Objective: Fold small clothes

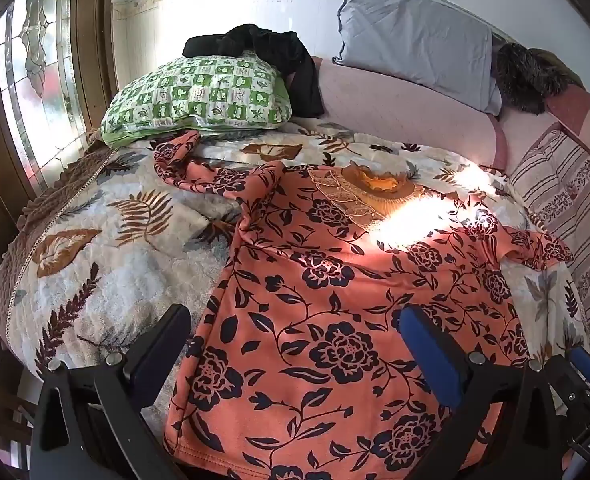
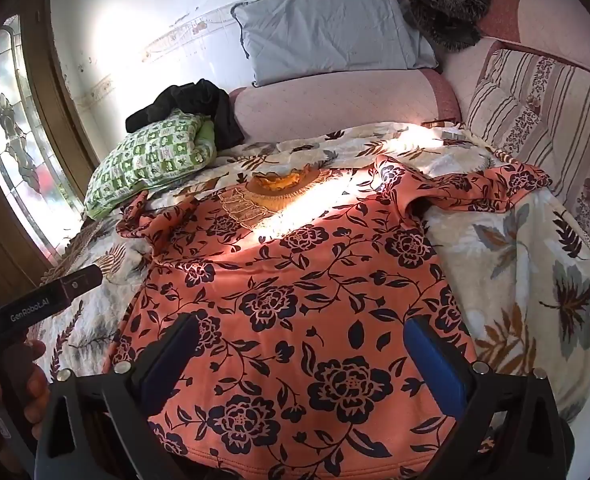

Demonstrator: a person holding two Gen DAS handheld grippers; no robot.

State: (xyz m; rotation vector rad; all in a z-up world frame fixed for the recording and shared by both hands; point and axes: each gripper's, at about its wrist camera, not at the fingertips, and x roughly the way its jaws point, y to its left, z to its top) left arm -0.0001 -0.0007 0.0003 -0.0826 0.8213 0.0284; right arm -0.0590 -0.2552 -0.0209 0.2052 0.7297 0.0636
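On the bed (image 1: 95, 280) the floral top (image 1: 335, 320) lies spread flat; both your left tongs (image 1: 295, 344) and right tongs (image 2: 301, 360) gape wide and empty, so pinch one sleeve cleanly and fold inward.

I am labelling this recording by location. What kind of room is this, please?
Most likely a home bedroom: a bed with a leaf-print blanket, pillows such as the green checked pillow against the wall, and a stained-glass window beside it.

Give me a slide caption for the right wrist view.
Open right gripper above a floral orange top spread flat on the leaf-print blanket.
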